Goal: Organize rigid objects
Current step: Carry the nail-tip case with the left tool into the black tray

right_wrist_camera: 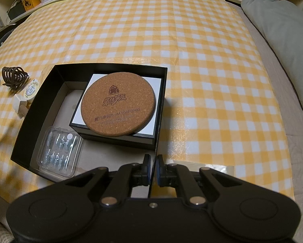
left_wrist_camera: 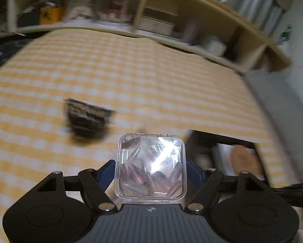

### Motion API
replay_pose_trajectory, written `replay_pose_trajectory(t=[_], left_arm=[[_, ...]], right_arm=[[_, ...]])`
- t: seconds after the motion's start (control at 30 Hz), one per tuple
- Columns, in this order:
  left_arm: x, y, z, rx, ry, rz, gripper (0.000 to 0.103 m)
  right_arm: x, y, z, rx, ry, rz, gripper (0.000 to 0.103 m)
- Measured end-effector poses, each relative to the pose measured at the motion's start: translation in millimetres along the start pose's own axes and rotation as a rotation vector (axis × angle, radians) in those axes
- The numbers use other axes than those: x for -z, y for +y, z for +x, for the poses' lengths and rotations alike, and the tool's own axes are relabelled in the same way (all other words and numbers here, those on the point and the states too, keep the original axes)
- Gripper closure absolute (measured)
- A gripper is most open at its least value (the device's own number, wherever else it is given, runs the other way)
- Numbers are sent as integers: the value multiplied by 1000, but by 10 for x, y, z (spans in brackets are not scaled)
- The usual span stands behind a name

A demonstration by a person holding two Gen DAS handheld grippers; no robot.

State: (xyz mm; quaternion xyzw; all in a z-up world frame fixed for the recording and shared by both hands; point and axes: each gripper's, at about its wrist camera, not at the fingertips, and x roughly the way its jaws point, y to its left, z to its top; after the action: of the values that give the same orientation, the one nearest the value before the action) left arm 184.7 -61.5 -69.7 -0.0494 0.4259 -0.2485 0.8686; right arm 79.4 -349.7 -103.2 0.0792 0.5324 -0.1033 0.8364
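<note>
My left gripper [left_wrist_camera: 150, 170] is shut on a small clear plastic case [left_wrist_camera: 150, 166] holding pinkish nail tips, lifted above the yellow checked cloth. My right gripper [right_wrist_camera: 153, 170] is shut on the near right wall of the open black box [right_wrist_camera: 42, 93]. Inside the box a round cork coaster [right_wrist_camera: 119, 104] lies on a smaller black-and-white box [right_wrist_camera: 155, 105], and a clear blister pack [right_wrist_camera: 60, 149] lies in the near left corner. The box edge and coaster also show in the left wrist view [left_wrist_camera: 244, 160], blurred.
A dark hair claw [right_wrist_camera: 14, 77] [left_wrist_camera: 86, 117], a small round tin [right_wrist_camera: 31, 90] and a small wooden block [right_wrist_camera: 19, 105] lie left of the box. Shelves [left_wrist_camera: 151, 20] line the far side. A grey pillow [right_wrist_camera: 281, 30] lies at the right.
</note>
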Motion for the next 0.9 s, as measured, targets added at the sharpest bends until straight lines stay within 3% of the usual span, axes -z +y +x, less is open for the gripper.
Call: replay_pose_trajectory(t=[0.1,0.3,0.57,0.9], left_arm=[[52,-244,31,64,15,20,28],[37,-720,225,101,15,80,28],[-57,-1072,549,61,17,99,28],[-109,-1070,757,-33,6,96,26]], right_arm=[[6,0,-8,2,0,-1,97],[29,18,-14,1,-1,1,97],[25,36,-13,2,-1,-1,97],[9,4,-21,-1,-2,1,97]])
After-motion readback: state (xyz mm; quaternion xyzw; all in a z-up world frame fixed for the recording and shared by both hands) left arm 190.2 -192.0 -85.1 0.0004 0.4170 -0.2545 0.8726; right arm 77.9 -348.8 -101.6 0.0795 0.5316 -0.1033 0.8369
